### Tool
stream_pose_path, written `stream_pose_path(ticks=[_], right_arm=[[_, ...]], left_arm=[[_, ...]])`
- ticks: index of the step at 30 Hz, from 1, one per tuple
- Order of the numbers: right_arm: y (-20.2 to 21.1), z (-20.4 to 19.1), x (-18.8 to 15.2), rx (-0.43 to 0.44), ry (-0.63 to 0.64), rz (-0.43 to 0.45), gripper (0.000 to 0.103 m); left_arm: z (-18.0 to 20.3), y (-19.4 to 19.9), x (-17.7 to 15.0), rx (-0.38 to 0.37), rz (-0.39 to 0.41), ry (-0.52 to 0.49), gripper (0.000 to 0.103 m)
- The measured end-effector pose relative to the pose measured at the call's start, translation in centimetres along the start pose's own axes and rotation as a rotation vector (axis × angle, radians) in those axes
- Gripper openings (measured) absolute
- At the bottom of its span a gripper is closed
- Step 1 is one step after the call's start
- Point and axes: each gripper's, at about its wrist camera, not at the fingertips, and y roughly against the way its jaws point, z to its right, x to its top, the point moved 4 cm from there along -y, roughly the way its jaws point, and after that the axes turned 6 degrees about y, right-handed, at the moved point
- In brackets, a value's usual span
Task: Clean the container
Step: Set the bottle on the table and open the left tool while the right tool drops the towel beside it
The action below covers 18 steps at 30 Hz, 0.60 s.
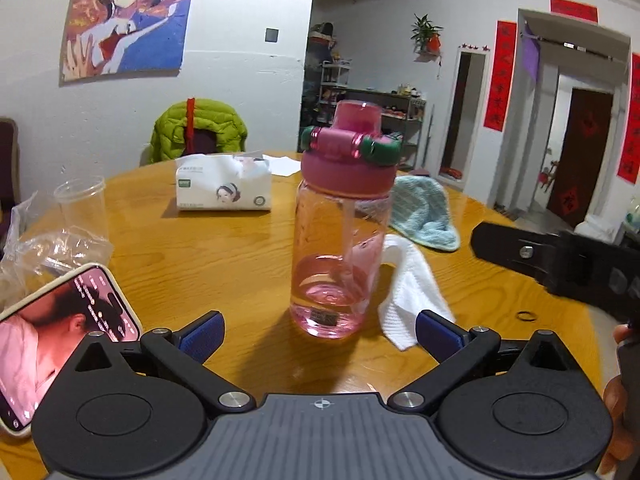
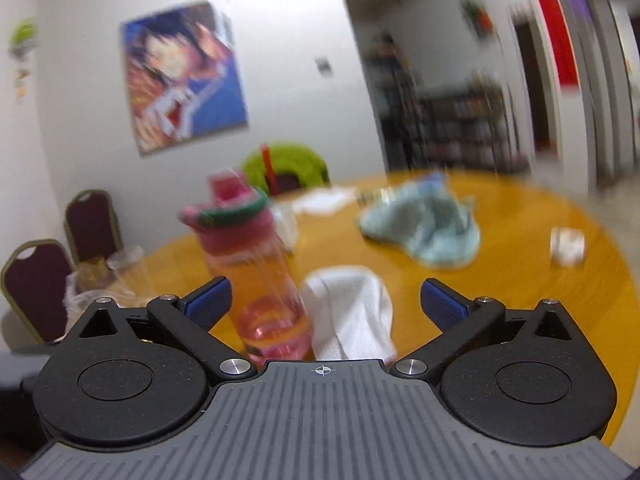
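tissue pack [image 1: 223,184] | phone [image 1: 60,332] | green jacket [image 1: 199,128] | poster [image 1: 128,16] | ring [image 1: 526,315]

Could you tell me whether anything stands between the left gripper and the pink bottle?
Nothing visible does. The open left gripper faces the clear pink plastic bottle across bare wooden table; the white cloth lies beside and behind it.

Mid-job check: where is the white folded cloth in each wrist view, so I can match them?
Left wrist: the white folded cloth lies right of centre, beside the pink transparent water bottle.
Right wrist: low centre, blurred, just right of the bottle.
Shared landmark: the light blue towel behind it.
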Motion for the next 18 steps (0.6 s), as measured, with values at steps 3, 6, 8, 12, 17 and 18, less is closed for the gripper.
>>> stream_pose_path(ticks=[3, 6, 8, 12, 17, 18], right_arm=[[2.9, -1.2, 0.6, 0.018, 0.156, 0.14, 0.103], [5.1, -1.7, 1.2, 0.023, 0.21, 0.235, 0.103], [6.2, -1.4, 1.8, 0.011, 0.172, 0.252, 0.103], [6.0, -0.7, 3.3, -0.07, 0.069, 0.06, 0.103], [4.5, -0.3, 4.9, -0.024, 0.002, -0.18, 0.103], [4.3, -0.4, 5.2, -0.022, -0.002, -0.215, 0.103]], left_arm=[[0.1, 1.2, 0.4, -0.015, 0.004, -0.011, 0.102], [0.3, 1.6, 0.8, -0.014, -0.014, -0.018, 0.102], [0.5, 1.5, 1.1, 0.002, -0.049, -0.021, 0.102], [1.1, 1.6, 1.7, 0.015, -0.113, -0.026, 0.102], [1.7, 2.0, 1.9, -0.05, -0.198, 0.022, 0.102], [1.8, 2.1, 1.9, -0.055, -0.206, 0.027, 0.102]])
